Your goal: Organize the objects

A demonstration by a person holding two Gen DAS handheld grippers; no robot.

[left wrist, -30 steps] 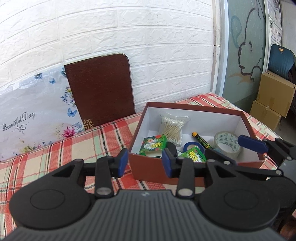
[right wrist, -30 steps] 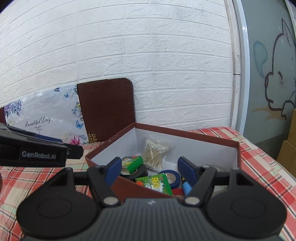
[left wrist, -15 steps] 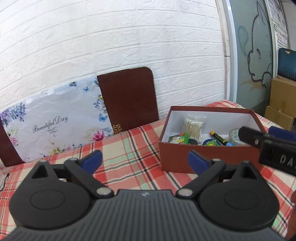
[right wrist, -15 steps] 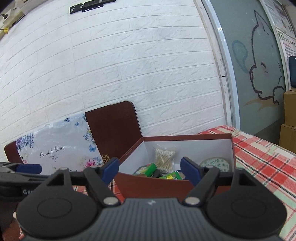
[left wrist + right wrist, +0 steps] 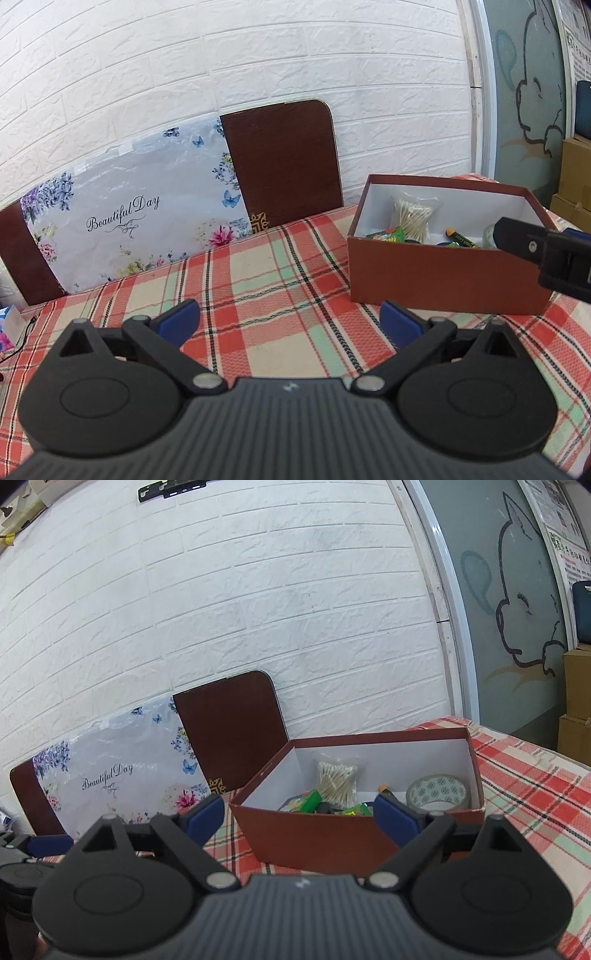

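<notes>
Both grippers are wide apart at the tips and hold nothing. The left gripper hangs over the bare checked tablecloth, and the right gripper hangs just in front of the brown box. The things look tidied away already: a bag of cotton swabs, a roll of patterned tape, a green packet and a yellow marker all lie inside the box. So the step in hand is likely to pull back or to look for anything left out. To do it well, keep both tools high and move slowly, so no tip knocks the box wall. In the left view the box sits far off to the right of the open tips, well apart from them, with only cloth between the tips. In the right view the near wall of the box sits right between the tips, but a bit farther away, not touching. I cannot see the low corners of the box, so something small may hide there.
</notes>
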